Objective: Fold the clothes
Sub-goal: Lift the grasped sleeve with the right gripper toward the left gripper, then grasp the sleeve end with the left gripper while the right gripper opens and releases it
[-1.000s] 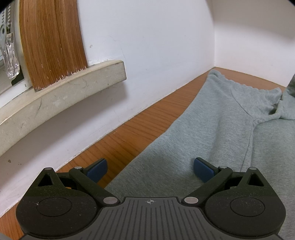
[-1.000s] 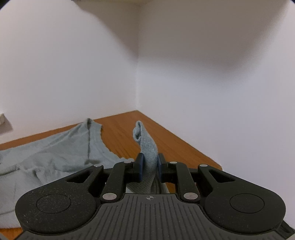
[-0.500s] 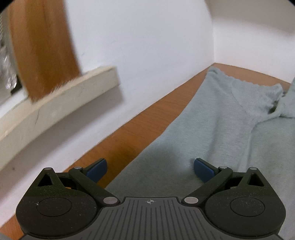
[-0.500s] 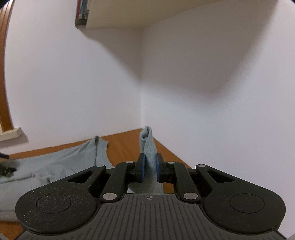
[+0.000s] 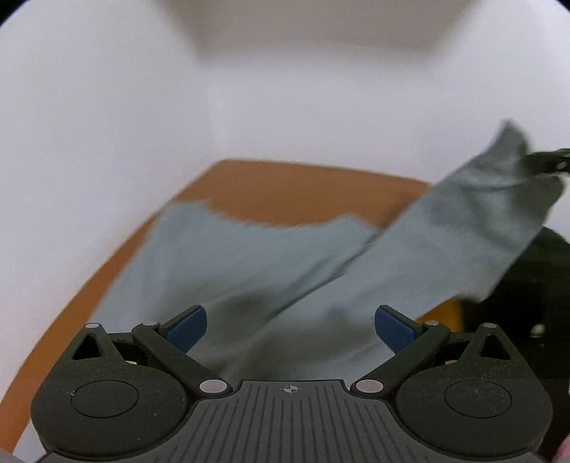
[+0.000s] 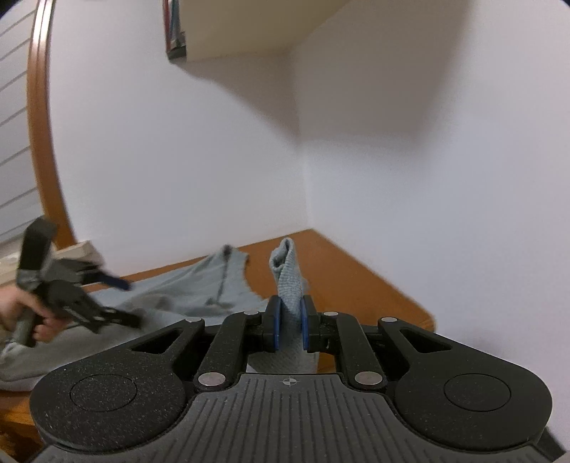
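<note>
A grey garment [image 5: 221, 256] lies spread on a wooden worktop [image 5: 306, 192] set into a white-walled corner, midway through being folded. The right hand-held gripper [image 6: 289, 327] is clenched on a strip of the cloth, apparently a sleeve [image 5: 473, 228], holding it raised off the worktop so that it slopes up from the body of the garment, probably to carry it over as a fold. The left hand-held gripper [image 5: 290, 326] hovers above the flat cloth with its blue pads spread wide and nothing between them, seemingly placed to pin or catch the fabric where the crease should fall. In the right wrist view a hand [image 6: 25, 313] grips that tool's handle. A shelf [image 6: 228, 32] is fixed high on the wall.
</note>
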Tool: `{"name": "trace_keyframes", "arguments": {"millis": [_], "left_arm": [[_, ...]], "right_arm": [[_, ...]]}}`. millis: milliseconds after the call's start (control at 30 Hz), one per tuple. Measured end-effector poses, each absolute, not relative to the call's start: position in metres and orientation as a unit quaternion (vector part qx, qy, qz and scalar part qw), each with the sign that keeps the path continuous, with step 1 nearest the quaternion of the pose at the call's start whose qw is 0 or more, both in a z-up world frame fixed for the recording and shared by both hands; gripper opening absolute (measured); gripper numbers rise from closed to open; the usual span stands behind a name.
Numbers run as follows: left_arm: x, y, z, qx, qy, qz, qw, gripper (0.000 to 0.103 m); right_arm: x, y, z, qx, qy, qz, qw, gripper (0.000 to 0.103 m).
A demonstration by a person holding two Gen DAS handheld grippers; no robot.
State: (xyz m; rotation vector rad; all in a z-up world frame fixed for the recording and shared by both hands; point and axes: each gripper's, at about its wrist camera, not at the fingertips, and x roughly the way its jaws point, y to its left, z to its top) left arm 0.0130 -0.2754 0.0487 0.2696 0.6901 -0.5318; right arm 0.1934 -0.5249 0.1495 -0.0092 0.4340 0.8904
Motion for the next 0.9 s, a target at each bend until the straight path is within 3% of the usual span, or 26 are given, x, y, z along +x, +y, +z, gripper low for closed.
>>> {"name": "trace_keyframes", "arguments": {"millis": [333,600,700,733,800,867,900], "left_arm": [[0.042,-0.386,0.07,0.173,0.289,-0.386,0.859,0.103],[0.04,-0.418,0.073,0.205,0.256,-0.501,0.801,0.103],[0.044,-0.422,0.07,0.21,0.249,-0.519,0.79,0.097],[0.045,-0.421,0.068,0.206,0.25,-0.524,0.788,0.092],[0.048,-0.418,0.064,0.2,0.253,-0.534,0.782,0.068],[0.049,-0.413,0.06,0.199,0.255,-0.539,0.778,0.03],[0.049,-0.41,0.059,0.198,0.254,-0.539,0.778,0.022]], "right_arm": [[0.187,-0.538,0.162,0.021,0.204,0.468,0.859,0.012],[0.193,-0.548,0.163,0.009,0.212,0.481,0.851,0.012],[0.193,-0.549,0.161,0.005,0.216,0.489,0.845,0.012],[0.193,-0.549,0.16,0.003,0.216,0.49,0.844,0.012],[0.193,-0.549,0.158,0.002,0.219,0.492,0.842,0.012],[0.194,-0.549,0.157,0.002,0.221,0.492,0.842,0.012],[0.195,-0.548,0.156,0.005,0.222,0.492,0.842,0.012]]}}
